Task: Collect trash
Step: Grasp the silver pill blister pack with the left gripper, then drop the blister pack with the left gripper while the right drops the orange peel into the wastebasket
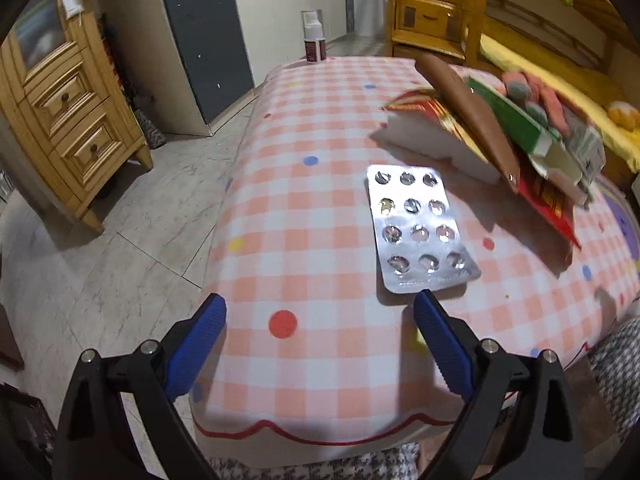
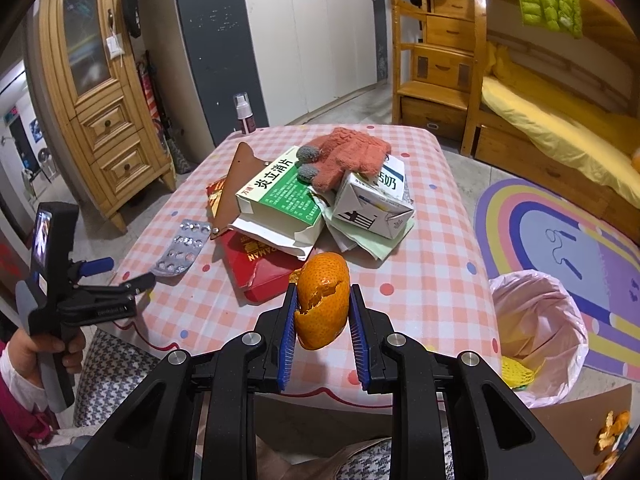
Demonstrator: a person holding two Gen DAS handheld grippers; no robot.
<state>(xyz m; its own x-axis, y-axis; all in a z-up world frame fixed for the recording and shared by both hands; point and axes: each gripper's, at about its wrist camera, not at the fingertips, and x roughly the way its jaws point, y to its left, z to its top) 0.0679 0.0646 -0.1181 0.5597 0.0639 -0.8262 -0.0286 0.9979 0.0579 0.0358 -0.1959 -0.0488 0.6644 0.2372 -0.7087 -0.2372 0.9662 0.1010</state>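
Note:
My right gripper (image 2: 323,298) is shut on an orange peel (image 2: 323,304) and holds it above the near edge of the checked table (image 2: 436,248). My left gripper (image 1: 320,312) is open and empty; its right fingertip is just short of the near end of a silver blister pack (image 1: 418,232) lying flat on the table. The blister pack (image 2: 182,246) and the left gripper (image 2: 120,276) also show in the right wrist view. A pile of trash sits mid-table: a green medicine box (image 2: 280,204), a milk carton (image 2: 374,204), a red packet (image 2: 264,268).
A bin with a pink liner (image 2: 538,332) stands on the floor right of the table, with yellow netting inside. A pink glove (image 2: 352,156) lies on the pile. A pump bottle (image 1: 313,38) stands at the table's far edge. More peel (image 2: 612,432) lies on cardboard at lower right.

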